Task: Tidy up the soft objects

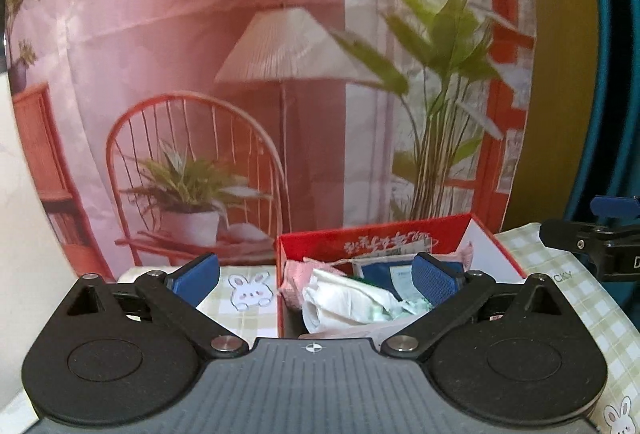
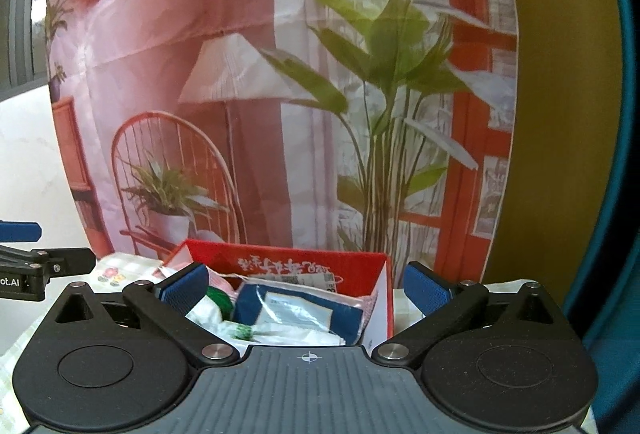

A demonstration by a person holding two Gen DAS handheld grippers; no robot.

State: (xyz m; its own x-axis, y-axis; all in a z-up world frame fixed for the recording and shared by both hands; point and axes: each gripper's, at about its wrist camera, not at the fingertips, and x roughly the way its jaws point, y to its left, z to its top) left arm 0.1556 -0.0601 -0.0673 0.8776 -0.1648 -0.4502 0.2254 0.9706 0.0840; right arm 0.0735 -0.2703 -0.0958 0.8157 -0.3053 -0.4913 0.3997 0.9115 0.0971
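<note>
Soft packets, a white plastic bag (image 1: 344, 302) and a dark blue plastic-wrapped pack (image 2: 296, 308) among them, lie heaped inside an open red cardboard box (image 1: 360, 240) at lower centre of both frames. It stands on a table under a pale green checked cloth with rabbit drawings (image 1: 576, 298), before a printed backdrop of a lamp, chair and plants (image 1: 280, 74). Left tool (image 1: 316, 278) and right tool (image 2: 306, 284) both hang over the box with blue pads spread as wide as they go, holding nothing. Each tool's tip shows at the edge of the other's frame. Judging by the full box, a deposit looks complete; the next move would call for finding any remaining soft item on the table, though none is in view.
</note>
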